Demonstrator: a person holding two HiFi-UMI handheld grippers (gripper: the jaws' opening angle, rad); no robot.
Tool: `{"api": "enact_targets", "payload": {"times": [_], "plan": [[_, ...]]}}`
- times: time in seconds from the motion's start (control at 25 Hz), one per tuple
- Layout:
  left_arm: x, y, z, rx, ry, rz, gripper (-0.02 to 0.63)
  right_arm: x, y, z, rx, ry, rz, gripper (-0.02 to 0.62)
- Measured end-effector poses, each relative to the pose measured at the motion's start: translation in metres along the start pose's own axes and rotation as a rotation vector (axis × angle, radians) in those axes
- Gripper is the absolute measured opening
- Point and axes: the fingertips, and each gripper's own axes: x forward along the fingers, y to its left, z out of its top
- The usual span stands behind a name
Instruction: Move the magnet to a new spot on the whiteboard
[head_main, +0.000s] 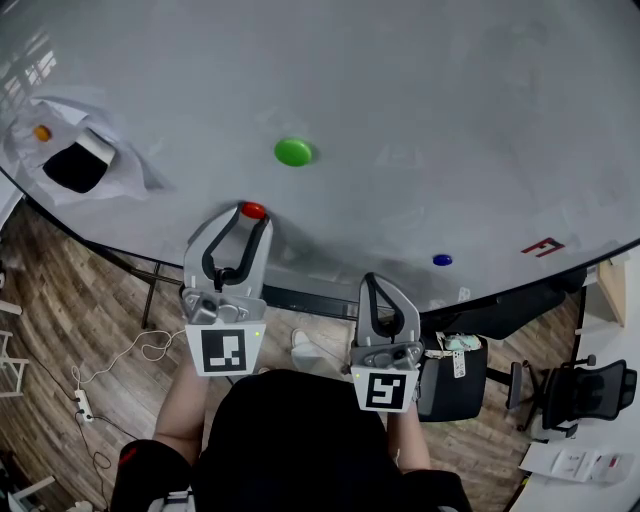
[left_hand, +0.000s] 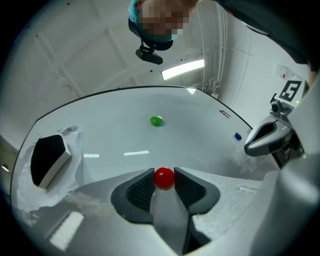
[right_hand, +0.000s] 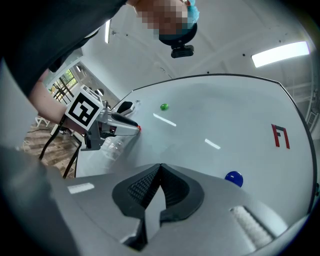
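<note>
A round red magnet (head_main: 252, 210) (left_hand: 164, 177) sits on the whiteboard (head_main: 420, 110) near its lower edge. My left gripper (head_main: 250, 218) (left_hand: 164, 179) is shut on the red magnet, one pad at each side. A green magnet (head_main: 293, 152) (left_hand: 156, 120) (right_hand: 163, 107) is stuck higher up the board. A blue magnet (head_main: 442, 260) (left_hand: 237, 135) (right_hand: 233, 178) lies low on the right. My right gripper (head_main: 380, 290) (right_hand: 159, 172) hangs shut and empty below the board's edge, left of the blue magnet.
A black eraser (head_main: 78, 160) (left_hand: 47, 159) on crumpled white paper and a small orange magnet (head_main: 42, 132) are at the board's left. Red marker writing (head_main: 542, 246) (right_hand: 280, 136) is at the right. Below lie a wood floor, cables and an office chair (head_main: 590, 390).
</note>
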Motion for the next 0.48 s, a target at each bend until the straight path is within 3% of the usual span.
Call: {"api": "enact_targets", "payload": {"times": [0.48], "plan": [[0.0002, 0.0008, -0.0007, -0.003, -0.008, 0.011, 0.130, 0.0012, 0.0016, -0.0024, -0.001, 0.008, 0.008, 0.002]]}}
